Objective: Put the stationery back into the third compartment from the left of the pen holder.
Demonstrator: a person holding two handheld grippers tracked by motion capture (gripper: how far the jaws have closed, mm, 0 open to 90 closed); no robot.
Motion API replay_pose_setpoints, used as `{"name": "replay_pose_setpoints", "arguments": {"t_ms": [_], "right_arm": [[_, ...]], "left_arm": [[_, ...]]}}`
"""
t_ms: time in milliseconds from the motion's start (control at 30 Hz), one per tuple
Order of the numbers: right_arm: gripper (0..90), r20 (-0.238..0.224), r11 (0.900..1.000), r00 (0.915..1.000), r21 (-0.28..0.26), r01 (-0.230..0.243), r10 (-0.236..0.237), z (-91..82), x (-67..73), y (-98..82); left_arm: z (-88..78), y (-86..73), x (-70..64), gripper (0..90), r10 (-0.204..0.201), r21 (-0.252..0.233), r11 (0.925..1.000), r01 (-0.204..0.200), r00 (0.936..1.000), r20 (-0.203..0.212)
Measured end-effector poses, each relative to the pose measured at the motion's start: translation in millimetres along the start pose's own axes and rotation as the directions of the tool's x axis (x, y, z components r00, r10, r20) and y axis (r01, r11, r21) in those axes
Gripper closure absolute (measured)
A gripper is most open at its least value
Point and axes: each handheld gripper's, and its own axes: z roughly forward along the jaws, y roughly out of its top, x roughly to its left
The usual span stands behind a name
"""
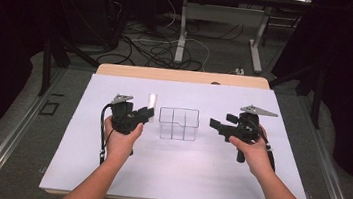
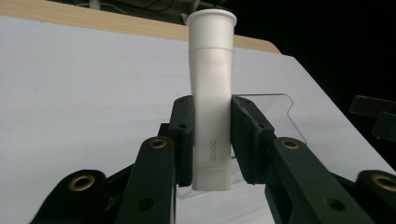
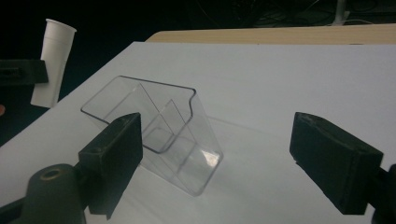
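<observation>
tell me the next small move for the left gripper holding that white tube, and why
Probably carry the white tube rightward until it is over the clear organizer, then lower it into a compartment. The left gripper already clamps the tube upright beside the organizer's left wall, and the compartments look empty. The right gripper is open, holding nothing, on the far side.

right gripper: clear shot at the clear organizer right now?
Probably yes. The right gripper is open, jaws spread, pointing at the clear organizer with bare white table cover between them. The left gripper holds the white tube on the far side, out of the way.
</observation>
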Motion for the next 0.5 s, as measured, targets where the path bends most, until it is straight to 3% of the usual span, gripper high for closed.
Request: {"name": "replay_pose_setpoints", "arguments": {"t_ms": [200,433,500], "right_arm": [[23.0,-0.051,0.999,0.9977,0.005,-0.045,0.045,9.0,9.4,16.7],[23.6,-0.096,0.999,0.9949,0.022,-0.029,0.031,15.0,23.1,33.6],[26.2,-0.104,0.998,0.9927,0.028,-0.06,0.062,17.0,26.1,36.8]], "left_arm": [[6.2,4.5,-12.9,71.4,0.02,-0.006,0.9998,-0.02,0.9992,0.033],[18.7,3.2,-25.4,71.4,0.032,-0.004,0.9995,-0.032,0.998,0.055],[21.5,2.8,-28.6,71.4,0.033,0.006,0.9994,-0.033,0.9975,0.063]]}}
